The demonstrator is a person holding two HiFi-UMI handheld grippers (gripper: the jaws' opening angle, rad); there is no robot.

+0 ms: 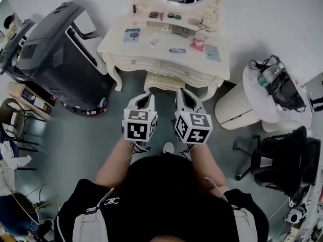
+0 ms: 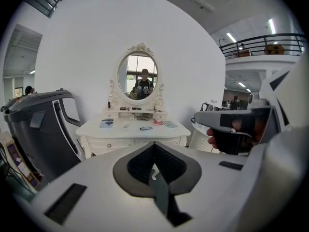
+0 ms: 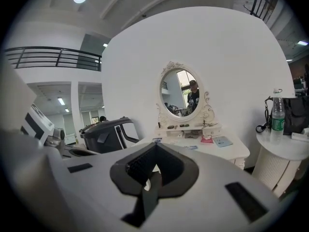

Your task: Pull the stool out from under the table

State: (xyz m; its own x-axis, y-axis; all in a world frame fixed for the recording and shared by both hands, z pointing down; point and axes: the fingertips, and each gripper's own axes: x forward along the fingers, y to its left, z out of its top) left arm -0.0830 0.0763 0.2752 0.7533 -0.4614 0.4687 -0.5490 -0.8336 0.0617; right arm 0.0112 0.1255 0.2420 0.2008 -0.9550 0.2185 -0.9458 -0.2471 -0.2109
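A white dressing table (image 1: 151, 44) with an oval mirror stands against the wall ahead. The stool (image 1: 162, 80) is tucked under it, and only the front strip of its cream cushion shows. My left gripper (image 1: 146, 97) and right gripper (image 1: 184, 93) hang side by side just short of the stool, apart from it. Both are shut with nothing between the jaws. The left gripper view has its gripper (image 2: 154, 148) aimed at the table (image 2: 133, 128), with the other gripper's body (image 2: 236, 124) at the right. The right gripper (image 3: 155, 150) faces the table (image 3: 217, 151) too.
A big dark grey cleaning machine (image 1: 55, 59) stands left of the table. On the right, a white ribbed round side table (image 1: 239, 105) carries a water bottle (image 1: 269, 74) and a black bag. A black office chair (image 1: 282, 160) is nearer right, and a dark chair (image 1: 12, 120) far left.
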